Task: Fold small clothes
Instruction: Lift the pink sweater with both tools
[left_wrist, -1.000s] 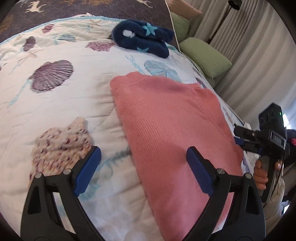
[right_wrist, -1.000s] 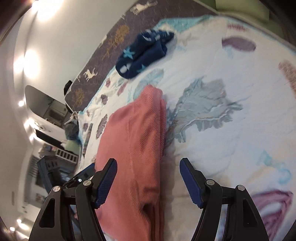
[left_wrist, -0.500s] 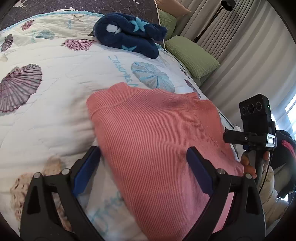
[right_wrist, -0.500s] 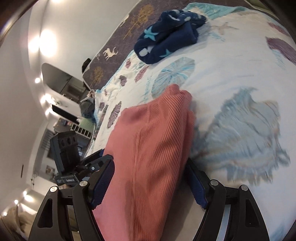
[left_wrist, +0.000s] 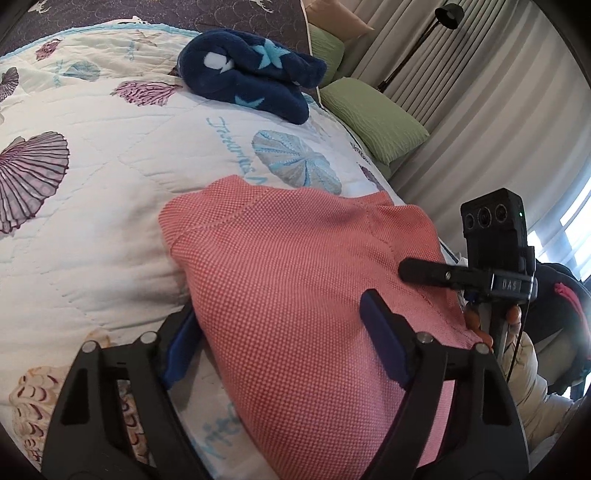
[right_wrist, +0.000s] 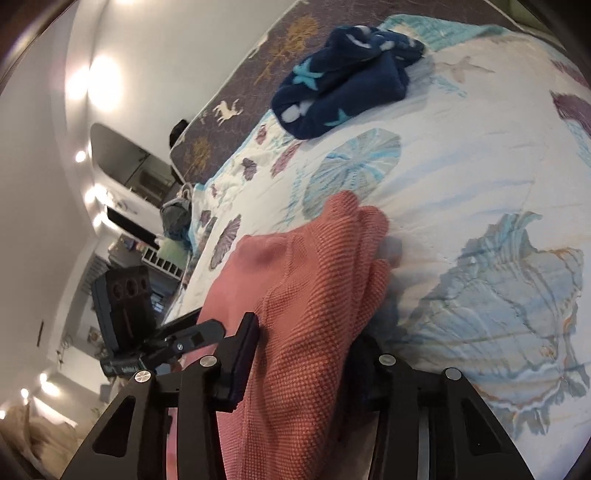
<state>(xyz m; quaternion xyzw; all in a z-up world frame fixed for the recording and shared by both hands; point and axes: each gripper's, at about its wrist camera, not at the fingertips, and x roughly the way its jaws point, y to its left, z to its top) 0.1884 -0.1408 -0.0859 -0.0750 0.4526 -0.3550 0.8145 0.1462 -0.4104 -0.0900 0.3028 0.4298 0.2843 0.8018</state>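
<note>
Quilt (left_wrist: 110, 192) now bears both grippers' fingers closing farther around the pink garment (left_wrist: 295, 295) than before.

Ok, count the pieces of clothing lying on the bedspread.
2. The pink knit garment lies nearest, with both grippers closing on its near end. The navy star-patterned fleece sits bunched farther up the bedspread, apart from it. Others outside these views may be hidden.
</note>
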